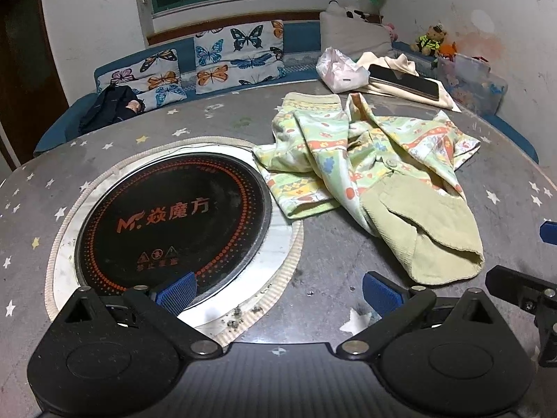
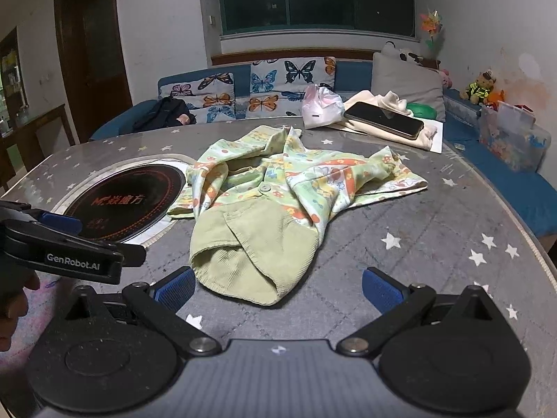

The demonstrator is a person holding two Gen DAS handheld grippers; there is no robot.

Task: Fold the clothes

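Note:
A small green patterned child's garment (image 1: 369,170) lies crumpled on the round grey star-print table (image 1: 330,250), its plain green lining turned out at the near end. It also shows in the right wrist view (image 2: 278,191). My left gripper (image 1: 278,292) is open and empty, low over the table, left of the garment's near end. My right gripper (image 2: 276,287) is open and empty, its blue pads either side of the garment's near hem. The left gripper shows at the left edge of the right wrist view (image 2: 62,244).
A black induction hob (image 1: 170,219) is set into the table left of the garment. A phone (image 1: 403,82) on folded cream cloth and a pink-white plastic bag (image 1: 337,69) lie at the far side. A blue sofa with butterfly cushions (image 1: 236,52) stands behind.

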